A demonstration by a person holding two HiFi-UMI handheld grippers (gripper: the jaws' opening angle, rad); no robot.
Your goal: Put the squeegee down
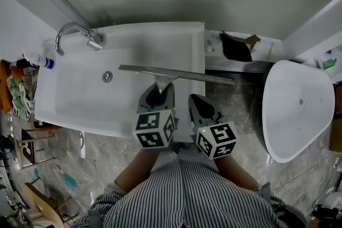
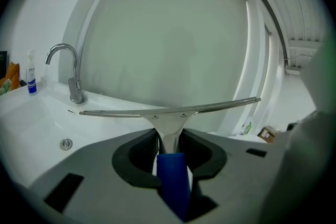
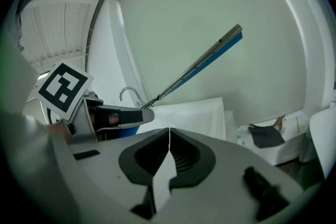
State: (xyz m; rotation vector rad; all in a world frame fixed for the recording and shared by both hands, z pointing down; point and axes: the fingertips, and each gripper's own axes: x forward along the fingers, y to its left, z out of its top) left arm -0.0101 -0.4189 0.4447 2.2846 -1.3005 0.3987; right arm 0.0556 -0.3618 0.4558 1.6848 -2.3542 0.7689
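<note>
The squeegee [image 1: 176, 75] has a long metal blade bar, a metal neck and a blue handle. My left gripper [image 1: 158, 94] is shut on that blue handle [image 2: 172, 176], with the blade bar [image 2: 168, 110] stretched crosswise above the white sink [image 1: 80, 99]. In the right gripper view the squeegee's bar [image 3: 202, 66] slants up to the right, showing a blue rubber edge. My right gripper [image 1: 199, 107] hangs just right of the left one, its jaws shut together with nothing between them [image 3: 169, 136].
A chrome tap [image 1: 72, 33] stands at the sink's back left, with a drain [image 1: 107, 76] in the basin. A small bottle [image 1: 40, 60] sits on the left rim. A white toilet [image 1: 296, 107] is at the right. A dark cloth [image 1: 235, 46] lies on the ledge behind.
</note>
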